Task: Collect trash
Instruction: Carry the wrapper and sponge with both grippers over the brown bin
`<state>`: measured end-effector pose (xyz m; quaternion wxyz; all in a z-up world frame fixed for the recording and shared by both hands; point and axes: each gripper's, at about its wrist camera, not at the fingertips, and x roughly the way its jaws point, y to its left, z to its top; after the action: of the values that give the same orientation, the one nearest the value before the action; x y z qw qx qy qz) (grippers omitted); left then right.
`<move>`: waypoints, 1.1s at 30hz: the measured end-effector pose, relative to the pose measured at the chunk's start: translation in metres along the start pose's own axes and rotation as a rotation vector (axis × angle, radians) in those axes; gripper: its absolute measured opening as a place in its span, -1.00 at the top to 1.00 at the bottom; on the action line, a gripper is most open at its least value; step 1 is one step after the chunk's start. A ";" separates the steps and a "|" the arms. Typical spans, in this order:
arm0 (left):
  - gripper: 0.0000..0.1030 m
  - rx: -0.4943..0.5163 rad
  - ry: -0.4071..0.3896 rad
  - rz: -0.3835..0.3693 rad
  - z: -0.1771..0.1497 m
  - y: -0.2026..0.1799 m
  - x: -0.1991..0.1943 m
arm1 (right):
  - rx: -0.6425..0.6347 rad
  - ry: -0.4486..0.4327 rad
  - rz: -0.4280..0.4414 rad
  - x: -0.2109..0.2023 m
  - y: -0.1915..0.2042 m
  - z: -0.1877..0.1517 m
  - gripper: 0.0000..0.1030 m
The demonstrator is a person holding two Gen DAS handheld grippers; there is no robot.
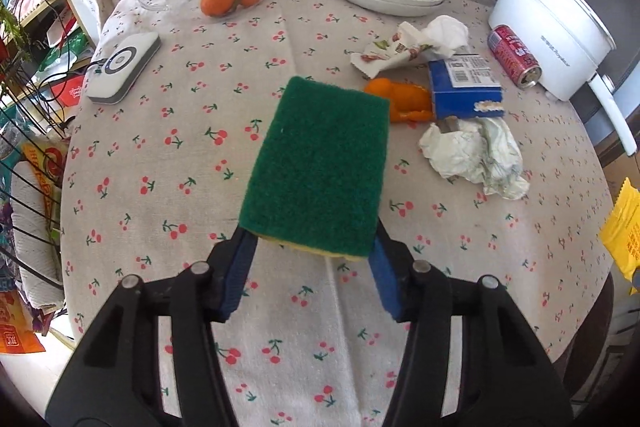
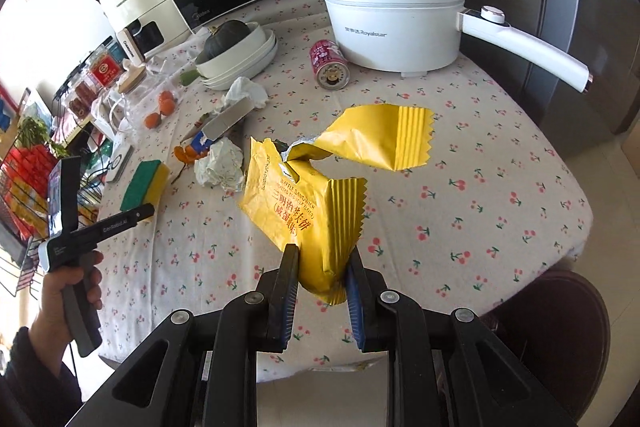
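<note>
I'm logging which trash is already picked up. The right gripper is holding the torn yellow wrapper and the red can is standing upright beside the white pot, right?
Not quite. The right gripper does hold the torn yellow wrapper, but the red can is lying on its side beside the white pot, not upright. The right wrist view shows its end facing the camera; the left wrist view agrees.

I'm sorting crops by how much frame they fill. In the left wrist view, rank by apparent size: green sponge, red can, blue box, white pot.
1. green sponge, inflated by nearness to the camera
2. white pot
3. blue box
4. red can
</note>
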<state>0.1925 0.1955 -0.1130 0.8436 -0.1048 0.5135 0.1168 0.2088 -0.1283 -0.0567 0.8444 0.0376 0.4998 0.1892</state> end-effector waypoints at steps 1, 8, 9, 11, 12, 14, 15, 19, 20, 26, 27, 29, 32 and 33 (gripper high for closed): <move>-0.08 0.013 -0.004 -0.009 -0.002 -0.004 -0.005 | 0.003 -0.001 -0.002 -0.004 -0.002 -0.002 0.56; -0.05 0.066 0.005 -0.066 -0.019 -0.021 -0.035 | 0.046 -0.012 0.004 -0.031 -0.022 -0.015 0.56; -0.05 0.071 0.006 -0.074 -0.022 -0.023 -0.039 | 0.050 -0.015 0.005 -0.035 -0.024 -0.017 0.56; -0.05 0.083 0.006 -0.088 -0.027 -0.027 -0.046 | 0.056 -0.022 0.006 -0.043 -0.029 -0.020 0.56; -0.05 0.088 0.006 -0.095 -0.030 -0.030 -0.049 | 0.059 -0.025 0.004 -0.047 -0.032 -0.022 0.56; -0.05 0.095 0.007 -0.112 -0.034 -0.035 -0.055 | 0.065 -0.031 -0.001 -0.054 -0.038 -0.027 0.55; -0.05 0.098 0.009 -0.121 -0.036 -0.038 -0.057 | 0.069 -0.033 -0.003 -0.057 -0.042 -0.029 0.55; -0.05 0.112 0.015 -0.144 -0.045 -0.053 -0.066 | 0.094 -0.040 -0.018 -0.069 -0.058 -0.039 0.55; -0.05 0.116 0.015 -0.152 -0.048 -0.057 -0.068 | 0.101 -0.042 -0.021 -0.072 -0.063 -0.041 0.55; -0.05 0.180 0.011 -0.200 -0.064 -0.092 -0.078 | 0.145 -0.049 -0.046 -0.086 -0.088 -0.055 0.55; -0.05 0.195 0.012 -0.205 -0.068 -0.099 -0.079 | 0.152 -0.048 -0.051 -0.088 -0.093 -0.057 0.55; -0.05 0.226 0.016 -0.218 -0.074 -0.113 -0.080 | 0.164 -0.048 -0.061 -0.092 -0.102 -0.062 0.55; -0.05 0.271 0.025 -0.238 -0.085 -0.135 -0.082 | 0.180 -0.046 -0.078 -0.097 -0.115 -0.070 0.55; -0.05 0.286 0.028 -0.244 -0.089 -0.142 -0.082 | 0.186 -0.044 -0.085 -0.099 -0.120 -0.073 0.55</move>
<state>0.1246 0.0265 -0.0714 0.8505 -0.0471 0.5201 -0.0623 0.1378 -0.2841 -0.0416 0.8554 0.0986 0.4976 0.1050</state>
